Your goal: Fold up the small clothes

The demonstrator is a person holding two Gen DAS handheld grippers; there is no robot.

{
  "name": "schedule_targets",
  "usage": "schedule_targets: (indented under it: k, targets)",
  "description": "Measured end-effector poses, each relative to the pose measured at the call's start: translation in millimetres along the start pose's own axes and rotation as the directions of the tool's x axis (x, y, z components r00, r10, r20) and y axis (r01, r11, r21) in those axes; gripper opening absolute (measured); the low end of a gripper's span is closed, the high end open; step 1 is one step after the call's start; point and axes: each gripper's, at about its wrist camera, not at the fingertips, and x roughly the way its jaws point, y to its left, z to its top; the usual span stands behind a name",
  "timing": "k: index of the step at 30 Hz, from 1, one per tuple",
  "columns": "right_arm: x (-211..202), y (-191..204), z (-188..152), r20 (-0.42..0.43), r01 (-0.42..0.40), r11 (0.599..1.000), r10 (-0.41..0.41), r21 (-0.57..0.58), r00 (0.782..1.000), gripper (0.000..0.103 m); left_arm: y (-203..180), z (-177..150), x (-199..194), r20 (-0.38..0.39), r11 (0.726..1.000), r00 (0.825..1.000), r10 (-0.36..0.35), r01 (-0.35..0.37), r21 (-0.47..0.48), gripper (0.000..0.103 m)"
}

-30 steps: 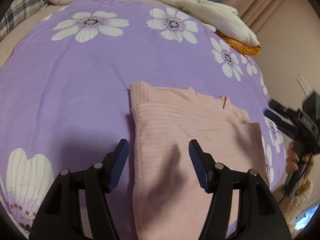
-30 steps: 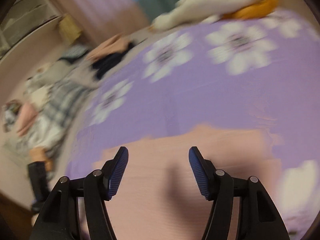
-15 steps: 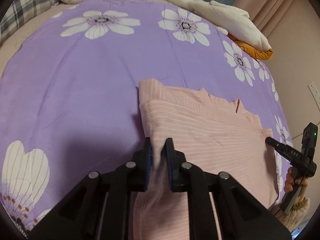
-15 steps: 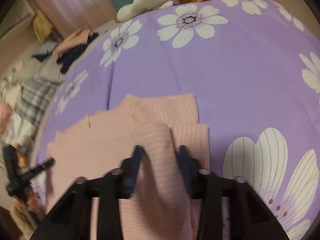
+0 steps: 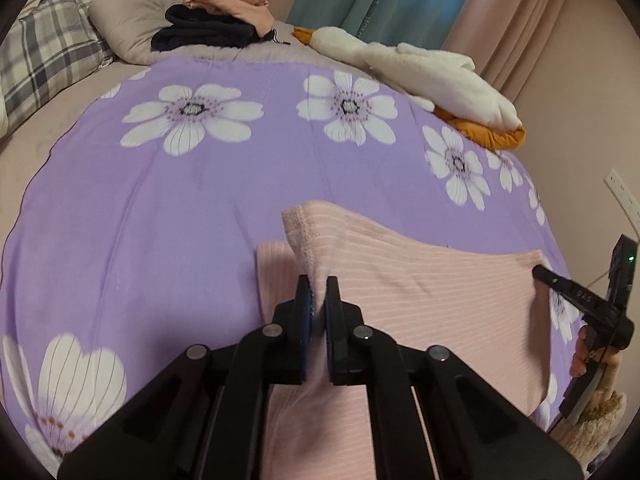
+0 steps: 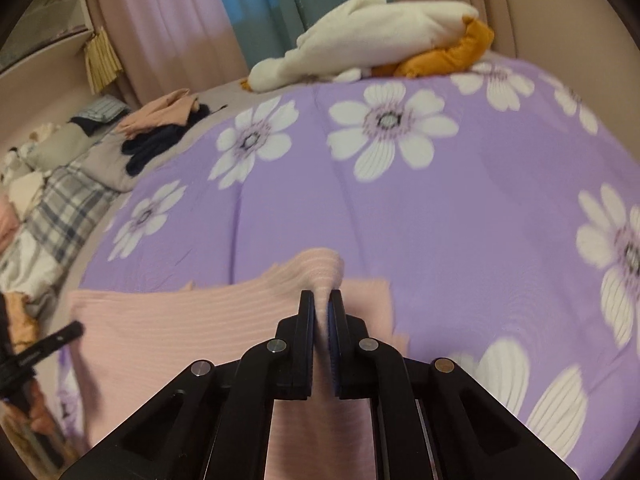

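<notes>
Between each claw's jaws (image 5: 318, 300) (image 6: 322, 312), pink garment (image 5: 420, 292) edge pinched.

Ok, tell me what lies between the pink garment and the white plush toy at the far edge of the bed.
Nothing but bare purple flowered sheet between the pink garment and the white plush toy; both wrist views show it.

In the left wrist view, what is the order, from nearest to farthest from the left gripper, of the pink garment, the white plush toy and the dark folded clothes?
1. pink garment, pinched in the left gripper.
2. white plush toy, far right.
3. dark folded clothes, far left, on the pillow.
</notes>
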Motion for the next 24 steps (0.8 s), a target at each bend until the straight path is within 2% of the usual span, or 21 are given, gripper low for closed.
schedule_targets:
  k: [2, 5, 11, 17, 21, 24]
  targets:
    - [13.9, -1.5, 9.9, -0.015, 0.007, 1.000, -0.007, -0.001, 1.000, 0.008, 2.5, 7.7, 11.6, -0.006, 1.000, 1.000, -0.001, 0.001, -0.018, 0.005]
    - [42.0, -2.0, 16.0, -0.058, 0.023, 1.000, -0.024, -0.019, 0.998, 0.008, 7.5, 12.7, 36.8, -0.058, 0.999, 0.998, 0.010, -0.013, -0.051, 0.005]
    - [73.9, -7.2, 3.2, -0.127, 0.077, 0.997, -0.079, -0.022, 0.989, 0.008, 13.8, 7.1, 66.4, -0.110, 0.994, 0.989, 0.094, -0.100, -0.044, 0.006]
    - [81.4, -11.7, -2.3, -0.152, 0.083, 0.996, -0.084, -0.013, 0.985, 0.008, 24.3, -0.1, 81.3, -0.159, 0.990, 0.979, 0.129, -0.136, -0.040, 0.010]
    - [85.9, -14.1, -4.3, -0.169, 0.101, 0.995, -0.099, 0.004, 0.981, 0.008, 25.1, -3.9, 82.6, -0.154, 0.989, 0.979, 0.135, -0.143, -0.040, 0.012]
    - [81.4, -11.0, -5.7, -0.157, 0.121, 0.993, -0.121, -0.013, 0.980, 0.008, 24.8, -5.2, 76.4, -0.152, 0.990, 0.981, 0.119, -0.128, -0.054, 0.027]
